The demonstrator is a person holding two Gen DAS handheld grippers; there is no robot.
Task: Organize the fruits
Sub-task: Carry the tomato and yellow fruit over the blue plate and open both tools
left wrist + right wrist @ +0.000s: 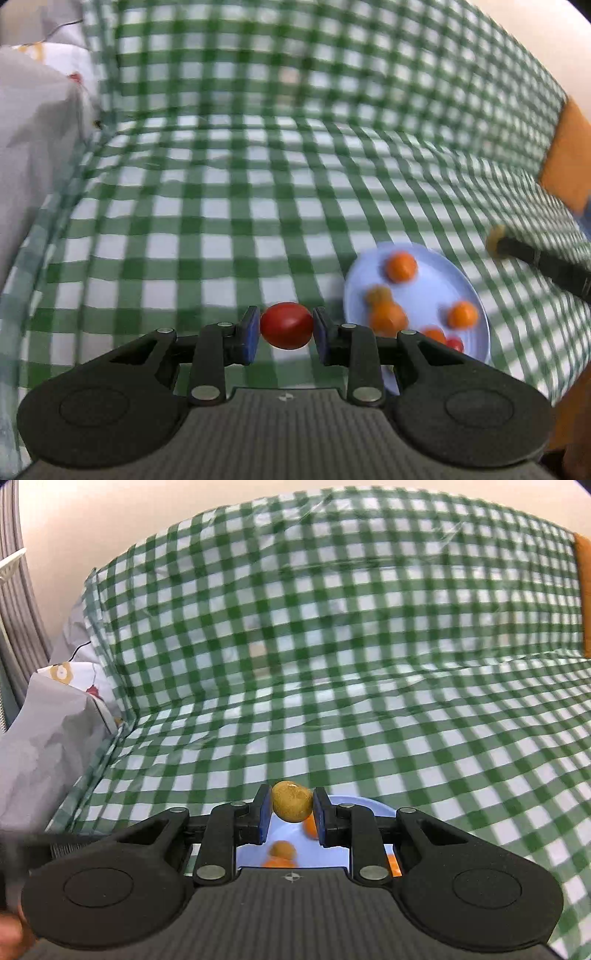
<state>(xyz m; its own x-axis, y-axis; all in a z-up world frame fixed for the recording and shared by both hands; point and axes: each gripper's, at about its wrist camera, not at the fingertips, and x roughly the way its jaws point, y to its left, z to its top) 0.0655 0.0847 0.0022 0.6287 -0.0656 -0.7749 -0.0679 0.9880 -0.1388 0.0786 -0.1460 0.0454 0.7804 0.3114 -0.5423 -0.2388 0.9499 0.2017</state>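
My left gripper is shut on a red tomato, held above the green checked cloth just left of a pale blue plate. The plate holds several orange fruits and a small red one. My right gripper is shut on a yellow-brown fruit, held over the near part of the same plate, where orange fruits lie below it. The right gripper also shows at the right edge of the left wrist view, blurred.
The green checked cloth covers the seat and the raised back. A grey patterned bag or cushion stands at the left. An orange-brown edge shows at the far right.
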